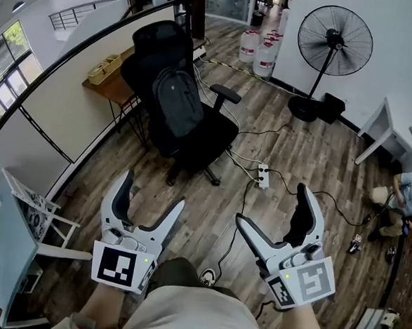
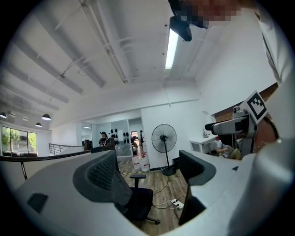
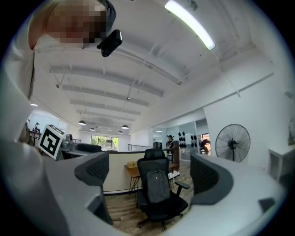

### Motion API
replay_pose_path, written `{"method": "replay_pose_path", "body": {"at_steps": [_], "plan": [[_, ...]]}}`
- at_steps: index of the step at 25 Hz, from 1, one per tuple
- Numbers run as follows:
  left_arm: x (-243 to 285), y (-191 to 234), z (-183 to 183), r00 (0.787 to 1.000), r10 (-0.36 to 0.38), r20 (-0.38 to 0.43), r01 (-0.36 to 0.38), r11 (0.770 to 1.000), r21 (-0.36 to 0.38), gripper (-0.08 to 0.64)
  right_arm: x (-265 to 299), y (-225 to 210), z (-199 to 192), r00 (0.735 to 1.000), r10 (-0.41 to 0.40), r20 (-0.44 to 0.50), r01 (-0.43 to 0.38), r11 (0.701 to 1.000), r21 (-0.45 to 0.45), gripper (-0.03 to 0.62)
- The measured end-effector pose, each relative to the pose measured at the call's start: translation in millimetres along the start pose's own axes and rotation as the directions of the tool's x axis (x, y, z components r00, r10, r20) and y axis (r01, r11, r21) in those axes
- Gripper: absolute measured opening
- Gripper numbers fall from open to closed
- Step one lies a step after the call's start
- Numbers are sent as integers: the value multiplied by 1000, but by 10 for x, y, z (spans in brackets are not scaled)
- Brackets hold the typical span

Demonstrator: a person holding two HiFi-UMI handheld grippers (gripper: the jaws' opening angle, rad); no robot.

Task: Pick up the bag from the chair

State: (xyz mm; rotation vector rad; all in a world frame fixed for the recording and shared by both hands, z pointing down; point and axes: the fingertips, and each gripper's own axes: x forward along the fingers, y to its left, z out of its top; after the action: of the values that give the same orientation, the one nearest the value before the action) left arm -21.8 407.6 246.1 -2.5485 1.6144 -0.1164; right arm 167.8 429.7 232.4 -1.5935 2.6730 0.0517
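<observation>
While held low in front of the person, left gripper [image 1: 153, 190]: jaws spread wide, with only open floor between them.
Right gripper [image 1: 270, 203]: also spread wide and empty, level with the left one.
Floor ahead of the jaws: a power strip [image 1: 263, 175] lies just beyond the right gripper, between it and the chair.
Office chair [image 1: 211, 136]: black, on a wheeled base [image 1: 209, 174], well ahead of both grippers and a little to the left gripper's side.
Backpack [image 1: 176, 102]: dark grey, upright on the seat and leaning on the backrest [image 1: 153, 37], out of reach of either gripper. The right gripper view shows it straight ahead between that gripper's jaws.
Likely handling: a soft fabric shell that should sag and fold when lifted. It holds its shape, so it is probably partly filled, but its weight is unclear. It looks neither fragile nor slippery.
Where to grip: probably the top edge, where a carry loop would sit, though none can be made out. Pinching a fold near the top is the fallback. The chair may roll if pushed.
</observation>
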Motion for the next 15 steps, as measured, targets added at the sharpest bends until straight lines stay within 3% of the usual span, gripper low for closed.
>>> {"method": "replay_pose_path", "body": {"at_steps": [7, 15], "plan": [[29, -25, 128, 996, 54, 65, -52, 998, -29, 416, 29, -95, 16, 998, 67, -13, -67, 998, 22, 548], [366, 71, -34, 998, 41, 37, -41, 999, -8, 416, 289, -276, -103, 999, 52, -10, -52, 999, 17, 548]]}}
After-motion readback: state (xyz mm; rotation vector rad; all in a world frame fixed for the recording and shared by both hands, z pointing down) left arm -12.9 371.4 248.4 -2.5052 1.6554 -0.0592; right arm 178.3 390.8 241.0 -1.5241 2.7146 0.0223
